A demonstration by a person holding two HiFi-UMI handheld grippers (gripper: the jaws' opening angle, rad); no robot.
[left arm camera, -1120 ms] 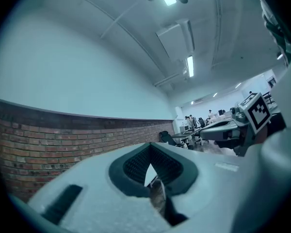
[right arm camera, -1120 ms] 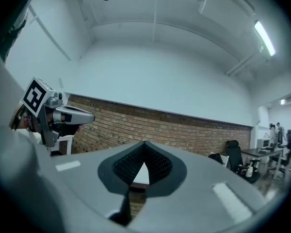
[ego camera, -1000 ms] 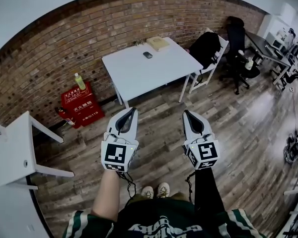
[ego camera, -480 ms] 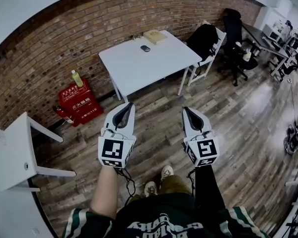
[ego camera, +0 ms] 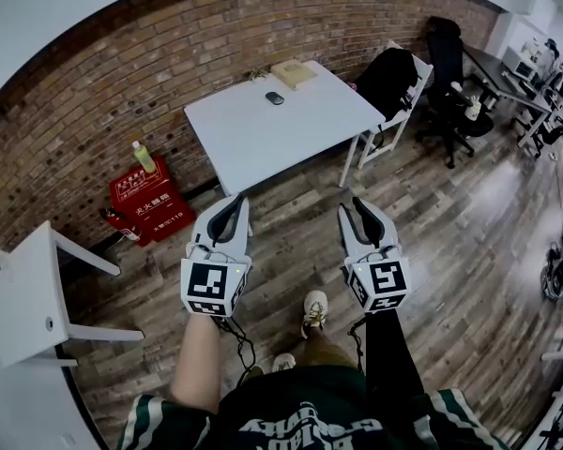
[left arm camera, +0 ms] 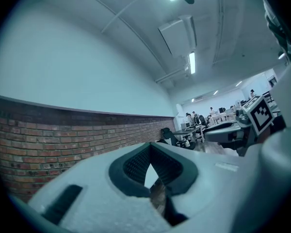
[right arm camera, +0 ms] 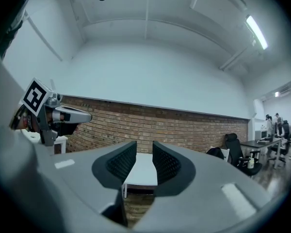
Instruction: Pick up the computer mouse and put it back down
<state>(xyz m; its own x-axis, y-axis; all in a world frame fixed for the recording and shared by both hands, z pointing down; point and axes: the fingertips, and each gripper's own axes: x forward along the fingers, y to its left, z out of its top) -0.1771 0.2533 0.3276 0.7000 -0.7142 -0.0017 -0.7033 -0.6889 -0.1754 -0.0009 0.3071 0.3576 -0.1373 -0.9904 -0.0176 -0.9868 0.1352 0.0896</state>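
Rough red brick wall, smooth matt white table, dark plastic computer mouse, worn wood-plank floor

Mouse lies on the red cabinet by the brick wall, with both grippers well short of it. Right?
Not quite: the head view shows the mouse on the white table, which stands by the brick wall. The left gripper and right gripper are indeed both well short of it; the right one's jaws have just been opening, with nothing between them.

The mouse lies on the table; chair to its right.
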